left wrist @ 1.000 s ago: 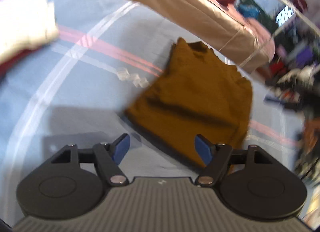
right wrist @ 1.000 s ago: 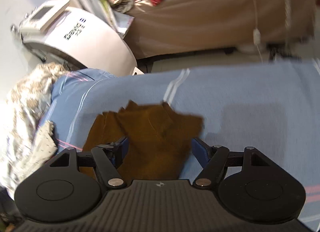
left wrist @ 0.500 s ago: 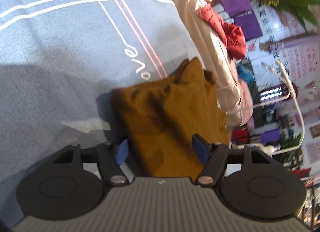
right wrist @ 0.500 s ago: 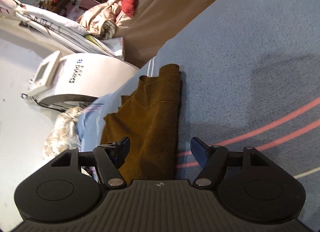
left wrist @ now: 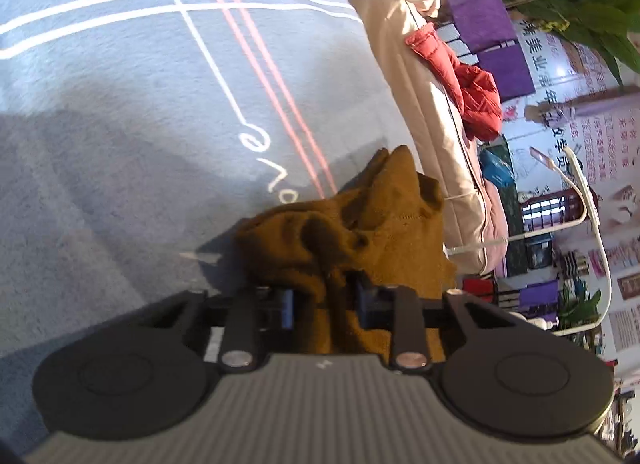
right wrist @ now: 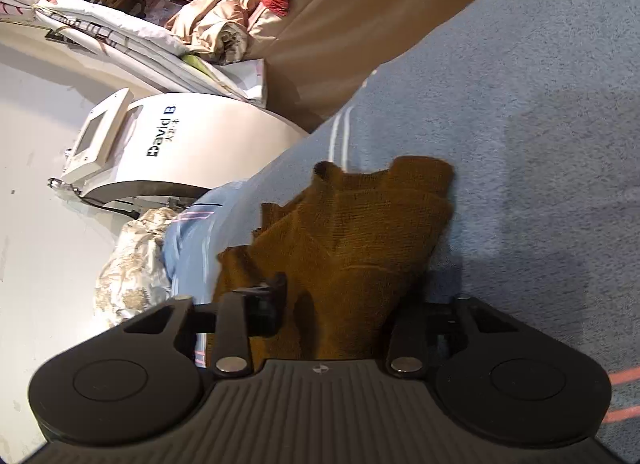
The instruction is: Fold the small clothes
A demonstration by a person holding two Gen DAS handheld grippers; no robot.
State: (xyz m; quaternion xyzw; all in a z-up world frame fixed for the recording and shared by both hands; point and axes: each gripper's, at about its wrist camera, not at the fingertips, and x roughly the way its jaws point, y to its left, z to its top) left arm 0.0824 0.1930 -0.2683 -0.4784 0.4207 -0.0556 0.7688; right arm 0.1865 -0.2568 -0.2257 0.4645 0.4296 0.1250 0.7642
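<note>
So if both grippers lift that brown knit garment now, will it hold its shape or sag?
Probably sag: the brown knit garment already bunches into soft folds where the left gripper pinches it. It looks light for its size, a thin ribbed knit. It should not slip easily, since fabric fills the right gripper, though its right finger is hidden.

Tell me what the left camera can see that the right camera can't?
Only the left wrist view shows the green plant, the posters and the white writing on the blanket. Only the right wrist view shows the white machine and the patterned cloth beside the bed. Both show the brown sweater on the blue blanket, the red jacket, and a gripper pinching the sweater: left gripper, right gripper.
</note>
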